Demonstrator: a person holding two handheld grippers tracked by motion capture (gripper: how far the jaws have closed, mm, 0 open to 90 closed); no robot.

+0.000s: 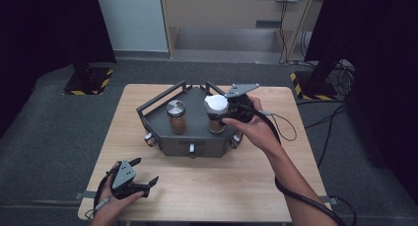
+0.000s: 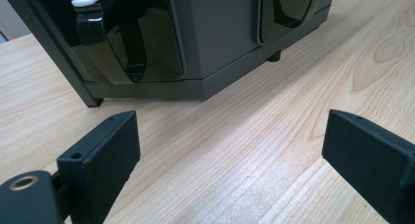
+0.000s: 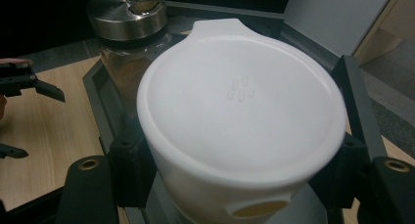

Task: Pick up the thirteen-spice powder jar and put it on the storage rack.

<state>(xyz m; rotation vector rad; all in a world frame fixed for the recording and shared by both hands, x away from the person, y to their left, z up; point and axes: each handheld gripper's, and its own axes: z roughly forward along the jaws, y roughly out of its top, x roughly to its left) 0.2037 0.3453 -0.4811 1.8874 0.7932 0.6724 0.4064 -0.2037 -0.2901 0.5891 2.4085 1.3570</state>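
Observation:
A jar with a white lid point(image 1: 216, 104) stands at the right of a dark grey railed tray point(image 1: 156, 100), and my right gripper point(image 1: 220, 115) is shut on its body just under the lid. In the right gripper view the white-lidded jar point(image 3: 240, 111) sits between both pads point(image 3: 128, 171). A spice jar with a silver lid point(image 1: 176, 116) stands upright to its left on the tray; this silver-lidded jar point(image 3: 128, 18) holds brown contents. My left gripper point(image 1: 146, 169) rests open on the table near the front left corner, with nothing in it.
The tray's grey side wall point(image 2: 215, 33) with glossy black knobs point(image 2: 129, 43) lies just ahead of the open left gripper point(image 2: 230, 131). Bare wooden table point(image 1: 222, 181) spreads in front of the tray. The tray's rail point(image 3: 353, 87) runs beside the held jar.

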